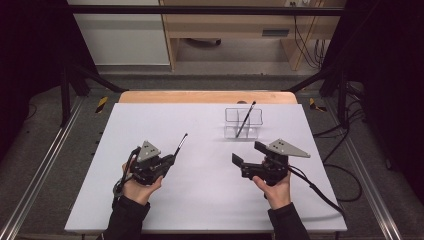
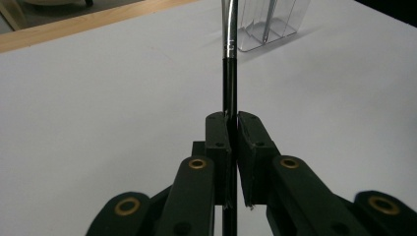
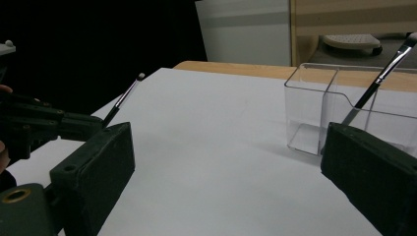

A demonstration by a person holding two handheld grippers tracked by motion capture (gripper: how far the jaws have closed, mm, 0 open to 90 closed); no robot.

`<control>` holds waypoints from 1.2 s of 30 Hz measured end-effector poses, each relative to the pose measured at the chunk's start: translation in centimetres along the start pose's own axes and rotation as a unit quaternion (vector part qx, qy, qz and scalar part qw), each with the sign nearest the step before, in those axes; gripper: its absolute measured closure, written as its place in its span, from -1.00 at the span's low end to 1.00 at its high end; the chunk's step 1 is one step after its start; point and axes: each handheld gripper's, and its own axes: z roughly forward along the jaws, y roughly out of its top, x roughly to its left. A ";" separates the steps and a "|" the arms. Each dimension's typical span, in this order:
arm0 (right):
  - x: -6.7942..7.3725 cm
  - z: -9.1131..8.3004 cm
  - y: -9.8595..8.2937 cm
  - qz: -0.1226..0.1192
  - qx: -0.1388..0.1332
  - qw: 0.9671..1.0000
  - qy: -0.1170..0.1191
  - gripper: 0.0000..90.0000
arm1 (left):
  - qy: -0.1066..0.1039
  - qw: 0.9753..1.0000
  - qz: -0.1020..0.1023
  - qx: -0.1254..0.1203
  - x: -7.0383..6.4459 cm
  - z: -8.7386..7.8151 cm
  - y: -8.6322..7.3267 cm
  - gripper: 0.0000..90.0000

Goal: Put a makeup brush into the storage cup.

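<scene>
1. High view: the left gripper (image 1: 170,159) pinches a thin black-handled brush with a silver ferrule (image 1: 181,144), its tip raised over the white table (image 1: 150,120), well apart from the clear plastic divided organiser (image 1: 243,122).
2. Left gripper view: jaws pressed on the handle low down; the long free end could swivel or slip.
3. Right gripper view: the right gripper (image 3: 231,172), jaws spread and empty, could knock the light organiser, where a second dark slim brush (image 3: 376,83) leans.

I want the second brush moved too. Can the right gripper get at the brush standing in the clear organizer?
Probably yes. The right gripper has its jaws open and empty, the brush leans out above the clear organizer, and bare table lies between.
</scene>
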 end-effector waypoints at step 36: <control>2.5 3.0 1.6 0.038 -0.018 0.999 0.034 -0.74 | -0.005 0.998 -0.010 -0.055 -3.2 0.6 0.8 0.86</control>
